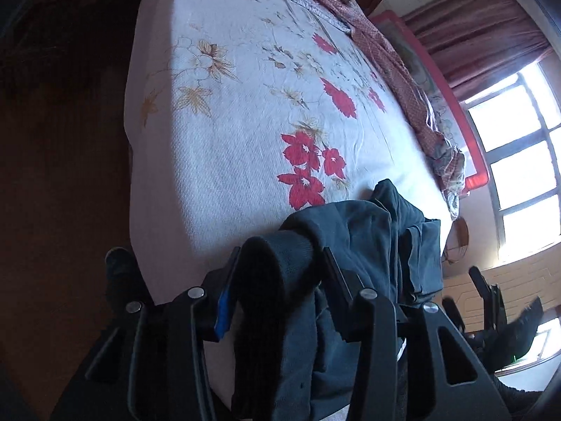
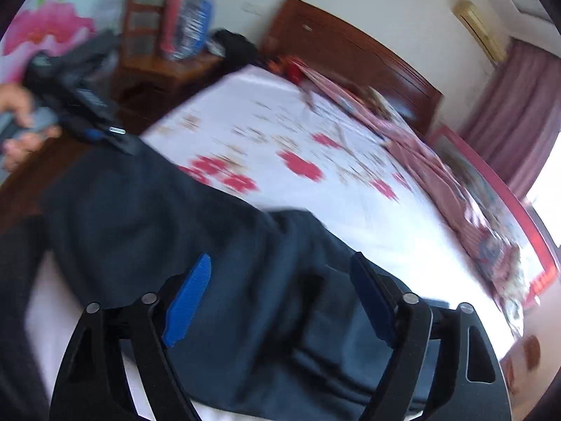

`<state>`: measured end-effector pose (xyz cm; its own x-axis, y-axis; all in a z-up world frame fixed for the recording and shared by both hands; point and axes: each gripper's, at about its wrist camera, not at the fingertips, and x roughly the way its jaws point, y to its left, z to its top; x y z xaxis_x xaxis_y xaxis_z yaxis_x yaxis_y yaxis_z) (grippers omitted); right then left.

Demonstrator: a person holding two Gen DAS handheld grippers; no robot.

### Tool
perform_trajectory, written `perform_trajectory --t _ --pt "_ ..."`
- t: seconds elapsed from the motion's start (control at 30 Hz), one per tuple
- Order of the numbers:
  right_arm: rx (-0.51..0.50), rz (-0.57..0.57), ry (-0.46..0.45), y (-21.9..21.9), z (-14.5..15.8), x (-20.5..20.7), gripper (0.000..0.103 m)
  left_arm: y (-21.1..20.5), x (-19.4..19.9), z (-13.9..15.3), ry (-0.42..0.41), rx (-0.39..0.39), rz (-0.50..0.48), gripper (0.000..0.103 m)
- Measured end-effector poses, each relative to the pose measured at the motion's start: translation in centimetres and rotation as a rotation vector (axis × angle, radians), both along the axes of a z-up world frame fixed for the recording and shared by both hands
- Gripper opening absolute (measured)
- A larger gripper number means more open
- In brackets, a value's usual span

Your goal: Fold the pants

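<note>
Pants [image 1: 350, 245] – where?

Draped over the near edge of the bed [image 1: 228, 140], on the white sheet with red flowers. Dark blue, rumpled, partly lifted at the left end.

And the left tool [image 1: 282, 256]?

Clenched on the pants. Grips a thick bunched roll of the dark cloth, filling the gap between both fingers, with more cloth hanging down below them. Seen from the right wrist, sits far left and raised, held by a hand [image 2: 17, 115], with the cloth stretching from it down toward the near right.

Right tool [image 2: 280, 259]?

Released. Stands wide apart above the pants, blue pads [image 2: 189, 301] clear of the cloth on both sides. Holds nothing. Hovers over the near right part of the garment, where folds and a seam run across. Badly blurred there, so no telling the exact part of the pants.

Anything else on the bed?

A pink patterned blanket [image 1: 396, 70], crumpled along the far right side. Touches no part of the pants, well apart from them.

Around the bed?

Wooden headboard [image 2: 350, 52] at the far end, a wooden nightstand [image 2: 164, 70] to the far left, pink curtain [image 2: 519, 112] and a bright window [image 1: 519, 147] on the right.
</note>
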<state>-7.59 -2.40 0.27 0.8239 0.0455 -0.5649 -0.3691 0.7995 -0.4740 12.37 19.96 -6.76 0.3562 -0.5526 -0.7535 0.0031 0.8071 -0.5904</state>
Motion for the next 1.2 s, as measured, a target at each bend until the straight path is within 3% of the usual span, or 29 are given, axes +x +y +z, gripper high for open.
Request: perform_trajectory --t 0.13,0.27,0.5,0.57,0.7,0.73,0.77,0.87,0.97,1.03,1.2 --pt "-0.1 0.261 -0.046 8.1 -3.2 -4.5 0.09 -1.9 1.2 1.9 0.03 0.05 -0.021 0.043" --pt "-0.334 0.408 -0.187 12.4 -8.1 -7.2 0.09 -2.2 1.3 2.5 0.031 0.06 -0.043 0.044" --pt "-0.484 0.388 -0.205 15.3 -11.8 -5.0 0.09 -0.9 1.0 1.5 0.051 0.025 -0.022 0.044" --pt "-0.501 0.389 -0.169 15.8 -12.1 -4.2 0.09 -0.9 1.2 1.4 0.053 0.02 -0.025 0.044" --pt "-0.59 0.444 -0.223 17.2 -13.0 -4.9 0.09 -0.8 1.6 1.2 0.059 0.009 -0.03 0.045" --pt "-0.601 0.453 -0.21 17.5 -12.9 -4.8 0.087 -0.8 1.7 1.1 0.059 0.01 -0.03 0.045" --pt "-0.599 0.463 -0.171 17.7 -12.7 -4.4 0.079 -0.7 1.7 1.1 0.061 0.009 -0.026 0.045" --pt "-0.604 0.523 -0.06 17.8 -12.6 -4.2 0.038 -0.6 1.4 1.2 0.056 0.007 -0.019 0.048" --pt "-0.52 0.516 0.056 18.1 -11.1 -3.1 0.028 -0.2 1.2 1.6 0.052 0.003 -0.003 0.061" --pt "-0.393 0.479 0.126 17.9 -8.6 -1.8 0.025 0.2 1.1 2.3 0.042 0.023 0.001 0.077" --pt "-0.021 0.376 0.321 14.4 -2.5 2.3 0.024 2.6 0.2 6.1 -0.037 0.011 0.052 0.094"
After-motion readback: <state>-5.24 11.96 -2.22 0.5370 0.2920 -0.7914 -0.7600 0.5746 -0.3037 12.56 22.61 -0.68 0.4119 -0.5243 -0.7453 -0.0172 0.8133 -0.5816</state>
